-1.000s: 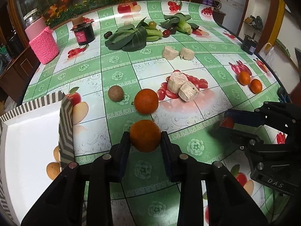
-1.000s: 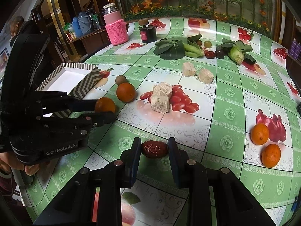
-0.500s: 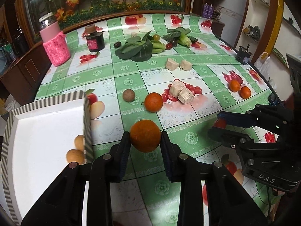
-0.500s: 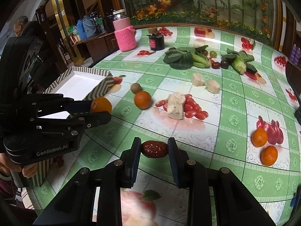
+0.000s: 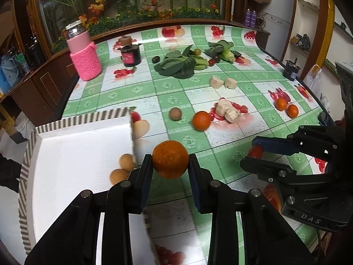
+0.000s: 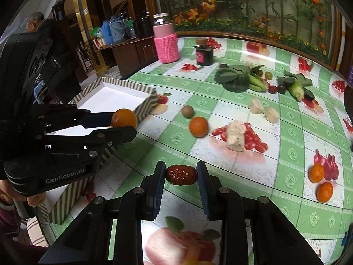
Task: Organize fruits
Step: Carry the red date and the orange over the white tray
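Orange [image 5: 170, 162] sits pinched between the two black fingers of the left gripper [image 5: 170, 165], up off the table [image 5: 110, 92], just right of the striped box [image 5: 83, 119]. Two small tan round fruits [image 5: 123, 169] lie inside the box on its white floor. The right gripper [image 6: 181, 174] pinches a wrinkly red date [image 6: 181, 174], also lifted above the green checked cloth. More fruit lies farther away on the table: another orange [image 6: 198, 126] with a little brown fruit [image 6: 187, 111] just beside it, and two small oranges [image 6: 321, 182] off to the right. Pale chunks [image 6: 236, 138], green leafy vegetables [image 6: 233, 78], a pink knitted jar [image 6: 165, 42] and a dark jar [image 6: 204, 54] sit at the far side.
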